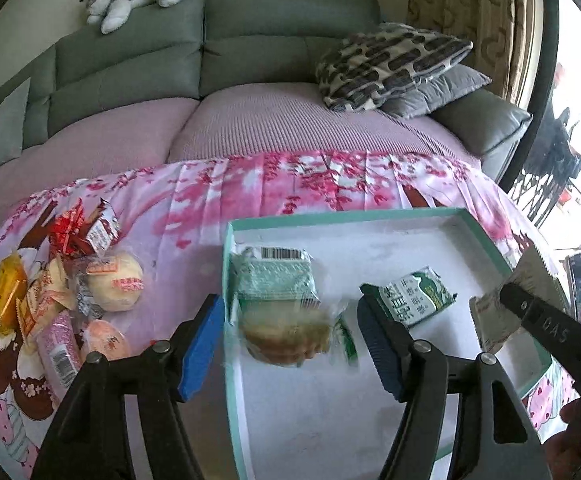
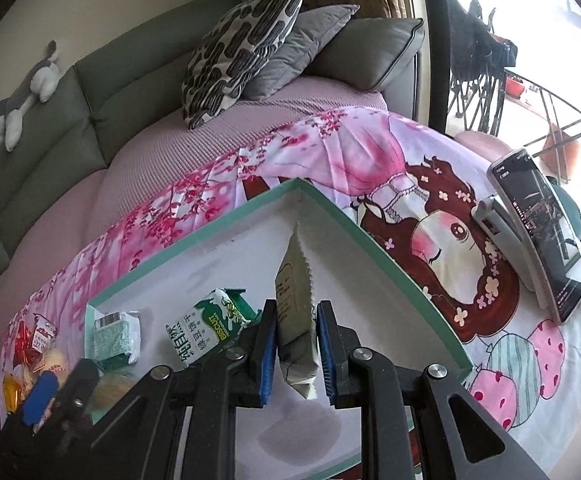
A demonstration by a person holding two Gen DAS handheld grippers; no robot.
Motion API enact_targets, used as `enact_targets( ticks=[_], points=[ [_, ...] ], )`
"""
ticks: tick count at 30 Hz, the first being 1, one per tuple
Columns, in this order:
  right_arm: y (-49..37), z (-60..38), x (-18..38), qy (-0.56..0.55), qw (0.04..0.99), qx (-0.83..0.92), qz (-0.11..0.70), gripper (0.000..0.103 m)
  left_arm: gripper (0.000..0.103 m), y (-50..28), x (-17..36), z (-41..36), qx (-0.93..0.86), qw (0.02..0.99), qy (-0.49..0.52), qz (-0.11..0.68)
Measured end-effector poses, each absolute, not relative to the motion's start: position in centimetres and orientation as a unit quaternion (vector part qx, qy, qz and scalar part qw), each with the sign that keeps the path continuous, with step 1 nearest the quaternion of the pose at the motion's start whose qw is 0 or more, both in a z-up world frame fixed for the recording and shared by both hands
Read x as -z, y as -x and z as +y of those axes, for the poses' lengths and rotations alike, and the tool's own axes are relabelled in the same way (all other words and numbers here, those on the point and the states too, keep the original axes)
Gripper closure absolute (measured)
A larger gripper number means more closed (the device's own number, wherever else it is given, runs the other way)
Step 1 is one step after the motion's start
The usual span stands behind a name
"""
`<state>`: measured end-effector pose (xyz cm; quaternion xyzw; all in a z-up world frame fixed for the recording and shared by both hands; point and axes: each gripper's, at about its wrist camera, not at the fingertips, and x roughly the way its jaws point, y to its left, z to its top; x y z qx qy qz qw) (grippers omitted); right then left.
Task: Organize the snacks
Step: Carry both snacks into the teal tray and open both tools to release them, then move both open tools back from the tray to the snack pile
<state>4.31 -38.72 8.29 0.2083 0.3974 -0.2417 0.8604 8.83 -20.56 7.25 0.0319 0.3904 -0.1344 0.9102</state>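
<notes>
Snacks (image 1: 58,304) piled, labels unreadable | left tool (image 1: 290,344) released | right tool (image 2: 296,344) grasping beige packet (image 2: 294,300)

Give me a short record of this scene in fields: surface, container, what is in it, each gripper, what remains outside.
surface: pink printed cloth
container: teal-rimmed box
inside box: green biscuit pack, barcode pack, round bun
left gripper: open, above the round bun
right gripper: shut on beige sachet, over the box
outside: snack pile, left of box
</notes>
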Motion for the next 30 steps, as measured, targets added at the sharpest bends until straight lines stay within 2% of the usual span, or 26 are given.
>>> enact_targets(
  ticks=[2,3,5,11,12,13,14,17,30],
  points=[
    [-4.3,-38.6,-8.3,-0.203,0.859,0.25,0.398,0.059,0.033,-8.8,-7.5,-20.3,0.134,0.912,-0.033,0.388],
    [-4.3,-38.6,-8.3,-0.202,0.859,0.25,0.398,0.056,0.033,-8.8,-7.6,-20.1,0.133,0.912,-0.031,0.387],
    [-4.3,-38.6,-8.3,-0.202,0.859,0.252,0.398,0.042,0.032,-8.9,-7.8,-19.5,0.128,0.913,-0.021,0.387],
    [-4.7,-38.6,-7.9,-0.192,0.855,0.253,0.409,0.02,0.03,-9.8,-7.8,-16.4,0.077,0.918,0.0,0.389],
    [-4.8,-38.4,-7.8,-0.19,0.856,0.252,0.41,0.017,0.026,-9.9,-7.6,-15.8,0.063,0.918,0.001,0.391],
    [-4.9,-38.3,-7.8,-0.187,0.857,0.25,0.411,0.012,0.012,-10.2,-7.5,-15.2,0.048,0.918,0.003,0.393],
    [-5.0,-38.2,-7.8,-0.183,0.858,0.248,0.412,0.009,0.009,-10.3,-7.3,-14.5,0.035,0.918,0.005,0.394],
    [-5.3,-37.5,-7.9,-0.172,0.862,0.24,0.412,0.0,0.009,-10.7,-7.0,-12.2,0.004,0.918,0.019,0.397],
    [-5.8,-35.2,-9.3,-0.12,0.884,0.234,0.386,0.0,0.003,-11.0,-6.1,-3.4,-0.131,0.903,0.077,0.403]
  ],
)
